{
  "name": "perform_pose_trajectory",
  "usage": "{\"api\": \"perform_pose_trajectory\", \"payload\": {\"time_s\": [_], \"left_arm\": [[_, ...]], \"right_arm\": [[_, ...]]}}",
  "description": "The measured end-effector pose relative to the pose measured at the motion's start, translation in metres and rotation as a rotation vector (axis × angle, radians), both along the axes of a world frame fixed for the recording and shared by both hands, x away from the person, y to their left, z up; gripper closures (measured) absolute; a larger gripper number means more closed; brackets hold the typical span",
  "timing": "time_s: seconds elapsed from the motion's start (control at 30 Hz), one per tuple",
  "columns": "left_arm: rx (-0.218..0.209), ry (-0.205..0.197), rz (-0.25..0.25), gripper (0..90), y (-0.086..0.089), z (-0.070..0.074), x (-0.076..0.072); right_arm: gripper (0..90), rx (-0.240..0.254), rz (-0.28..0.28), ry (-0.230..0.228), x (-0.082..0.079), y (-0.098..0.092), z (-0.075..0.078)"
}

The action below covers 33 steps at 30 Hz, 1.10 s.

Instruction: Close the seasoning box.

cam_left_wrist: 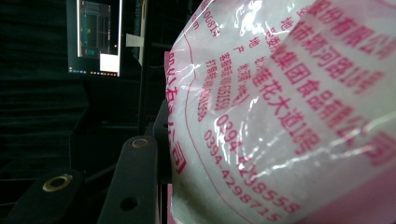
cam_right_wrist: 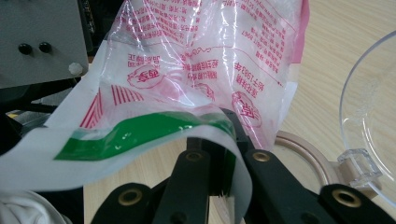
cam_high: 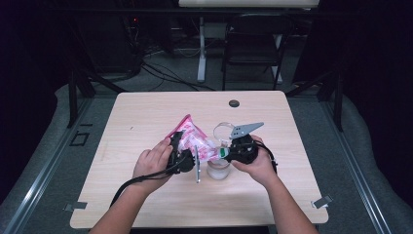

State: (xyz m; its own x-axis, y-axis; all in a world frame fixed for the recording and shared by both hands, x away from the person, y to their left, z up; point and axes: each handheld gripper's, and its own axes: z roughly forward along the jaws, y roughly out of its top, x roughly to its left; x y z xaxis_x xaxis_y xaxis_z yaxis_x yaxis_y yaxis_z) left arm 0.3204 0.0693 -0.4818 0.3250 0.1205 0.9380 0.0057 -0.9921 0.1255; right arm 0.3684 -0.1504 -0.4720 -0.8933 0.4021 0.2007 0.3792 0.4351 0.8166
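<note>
light: table lit, surroundings dark | glare: on bag (cam_left_wrist: pixel 280 116) | blur: close print soft

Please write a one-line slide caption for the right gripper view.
Right gripper shut on the green-striped edge of a pink-printed plastic bag, above a clear jar on the wooden table.

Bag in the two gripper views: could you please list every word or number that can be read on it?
"0394-4298555": pink print on the bag, some digits creased.
"0394-4298715": the line beside it.
"莲花大道18号": same bag, probably.
Remaining Chinese print: blurred, or seen reversed through the plastic; unreadable.
</note>
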Motion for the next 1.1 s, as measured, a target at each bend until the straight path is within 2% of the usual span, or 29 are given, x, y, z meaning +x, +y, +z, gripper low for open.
{"api": "perform_pose_trajectory", "payload": {"time_s": [0.37,1.1], "left_arm": [[0.02,-0.005,-0.005,61.8,-0.0029,0.0025,0.0],[0.029,-0.024,-0.019,62.6,-0.0048,0.0037,-0.0003]], "right_arm": [[90.0,0.002,0.0,0.009,0.0013,-0.0006,-0.0024],[90.0,-0.011,-0.003,0.019,0.0029,0.0003,-0.0056]]}}
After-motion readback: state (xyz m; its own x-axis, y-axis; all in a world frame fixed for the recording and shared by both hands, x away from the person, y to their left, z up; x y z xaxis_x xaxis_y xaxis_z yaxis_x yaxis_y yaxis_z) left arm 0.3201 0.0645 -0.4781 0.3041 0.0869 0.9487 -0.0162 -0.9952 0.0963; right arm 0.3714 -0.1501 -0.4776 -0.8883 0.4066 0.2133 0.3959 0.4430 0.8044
